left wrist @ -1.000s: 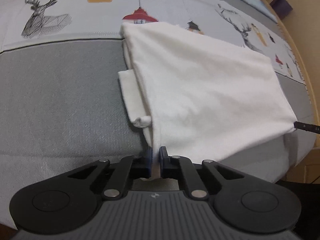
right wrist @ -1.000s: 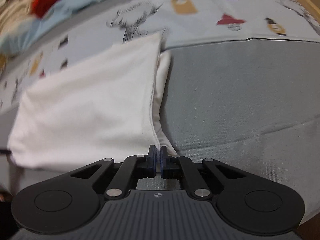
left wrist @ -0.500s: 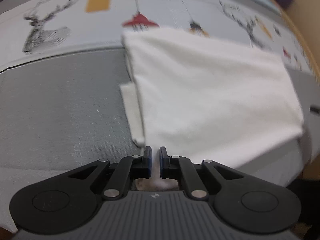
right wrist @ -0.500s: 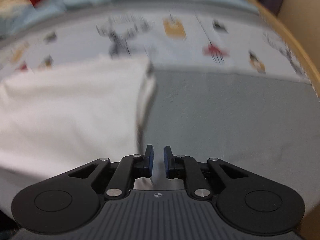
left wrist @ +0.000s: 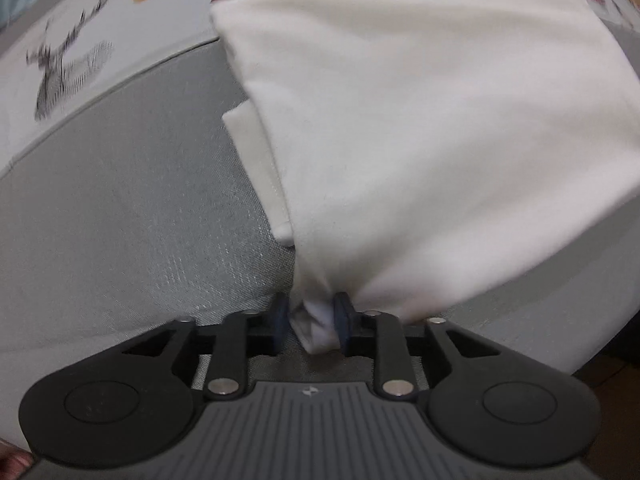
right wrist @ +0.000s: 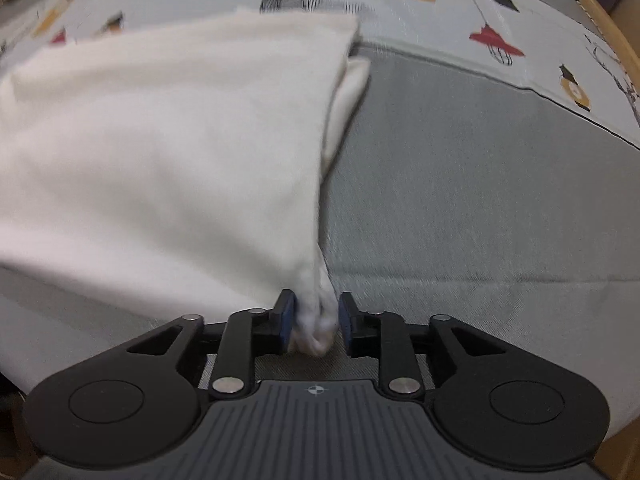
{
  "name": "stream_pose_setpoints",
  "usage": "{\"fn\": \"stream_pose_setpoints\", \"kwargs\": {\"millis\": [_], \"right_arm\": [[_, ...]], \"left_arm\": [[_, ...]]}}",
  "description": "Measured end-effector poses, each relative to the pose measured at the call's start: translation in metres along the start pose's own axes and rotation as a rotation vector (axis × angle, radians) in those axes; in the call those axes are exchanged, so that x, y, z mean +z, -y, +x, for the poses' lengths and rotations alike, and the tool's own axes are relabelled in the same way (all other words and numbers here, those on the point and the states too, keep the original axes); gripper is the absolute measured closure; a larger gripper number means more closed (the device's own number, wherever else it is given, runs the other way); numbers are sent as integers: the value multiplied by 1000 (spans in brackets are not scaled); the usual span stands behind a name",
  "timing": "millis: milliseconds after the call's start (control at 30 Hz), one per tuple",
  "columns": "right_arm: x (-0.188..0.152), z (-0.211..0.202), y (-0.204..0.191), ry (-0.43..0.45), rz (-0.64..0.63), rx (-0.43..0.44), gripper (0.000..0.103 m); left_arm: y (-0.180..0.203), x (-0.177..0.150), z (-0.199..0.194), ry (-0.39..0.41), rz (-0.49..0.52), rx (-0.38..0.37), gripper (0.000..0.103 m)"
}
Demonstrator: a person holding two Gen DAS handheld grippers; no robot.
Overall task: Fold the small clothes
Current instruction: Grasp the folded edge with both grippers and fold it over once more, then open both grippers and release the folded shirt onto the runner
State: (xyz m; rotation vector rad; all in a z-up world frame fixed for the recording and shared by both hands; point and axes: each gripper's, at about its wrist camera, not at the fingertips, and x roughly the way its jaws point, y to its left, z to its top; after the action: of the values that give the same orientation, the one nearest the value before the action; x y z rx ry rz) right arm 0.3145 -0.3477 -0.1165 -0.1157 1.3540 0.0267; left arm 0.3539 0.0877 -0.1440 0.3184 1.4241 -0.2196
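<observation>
Left wrist view shows your left tool pinching a bunched near corner of the white garment, which fans out ahead and to the right over the grey bed cover. Your right tool pinches the other near corner the same way, the cloth spreading ahead and to its left. I judge you are at the lift-and-carry step of a fold: next, both corners need to travel forward together, level, to meet the far edge by the printed sheet. Both tools sit low, pointing forward along the bed, roughly level
</observation>
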Motion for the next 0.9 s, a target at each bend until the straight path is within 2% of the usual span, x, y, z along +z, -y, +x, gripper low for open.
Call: {"fn": "stream_pose_setpoints", "kwargs": {"millis": [67, 133, 200, 233, 267, 400, 533, 633, 700, 900], "right_arm": [[0, -5, 0, 13, -1, -12, 75], [2, -20, 2, 75, 37, -18, 75], [5, -48, 7, 198, 93, -18, 74], [5, -64, 11, 268, 126, -24, 72], [4, -82, 13, 343, 166, -34, 71], [0, -134, 8, 543, 236, -38, 65], [-18, -163, -18, 674, 196, 6, 58], [-39, -170, -41, 699, 212, 57, 56], [-44, -162, -53, 643, 230, 99, 56], [-48, -157, -97, 635, 194, 141, 57]], "left_arm": [[-1, 1, -16, 49, -32, -22, 74], [-5, -1, -41, 154, -77, -27, 68], [-6, -1, -71, 251, -121, 22, 51], [-5, -2, -87, 300, -137, 42, 38], [-1, -4, -102, 346, -147, 57, 32], [16, -25, -157, 499, -149, 98, 21], [19, -43, -175, 579, -185, 93, 17], [13, -55, -175, 588, -292, 74, 17], [16, -57, -175, 607, -278, 96, 17], [2, -58, -161, 563, -314, 93, 17]]}}
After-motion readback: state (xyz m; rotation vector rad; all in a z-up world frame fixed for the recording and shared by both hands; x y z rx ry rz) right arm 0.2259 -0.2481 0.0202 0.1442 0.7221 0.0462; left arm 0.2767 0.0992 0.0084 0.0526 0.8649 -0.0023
